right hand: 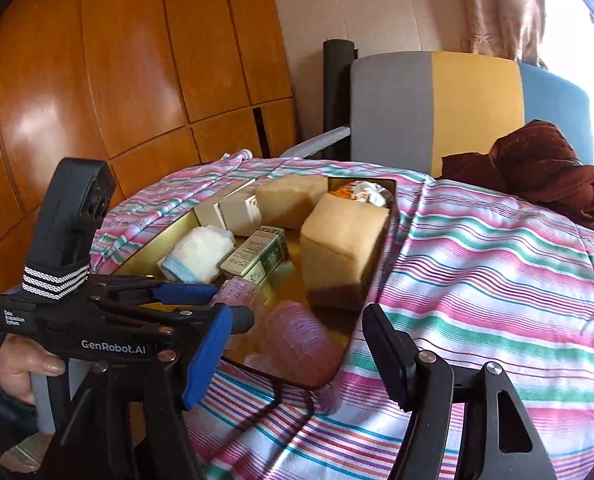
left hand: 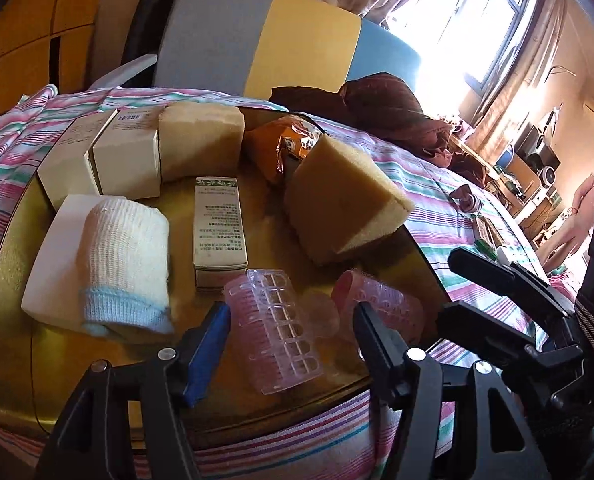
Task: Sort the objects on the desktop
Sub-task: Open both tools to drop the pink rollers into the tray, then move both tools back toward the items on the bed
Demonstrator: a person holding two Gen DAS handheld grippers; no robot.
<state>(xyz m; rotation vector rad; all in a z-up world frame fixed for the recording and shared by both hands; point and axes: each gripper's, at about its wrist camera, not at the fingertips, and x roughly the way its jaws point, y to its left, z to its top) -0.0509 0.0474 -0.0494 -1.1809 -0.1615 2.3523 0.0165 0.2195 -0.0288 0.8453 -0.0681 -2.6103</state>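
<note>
With the left tongs [left hand: 293, 344] gaping around the clear pink hair roller [left hand: 275, 332] at the gold tray's [left hand: 9, 264] near edge and the right tongs [right hand: 297, 356] likewise unclenched, a clumsy pinch could roll it off.

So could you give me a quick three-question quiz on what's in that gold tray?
1. True or false: the left tool is shut on the clear pink hair roller.
2. What lies on the white block in the gold tray?
3. The right tool hovers over: A) tray, B) striped cloth, C) chair.

Key: 1 false, it is open around it; 2 a gauze roll; 3 B.
</note>
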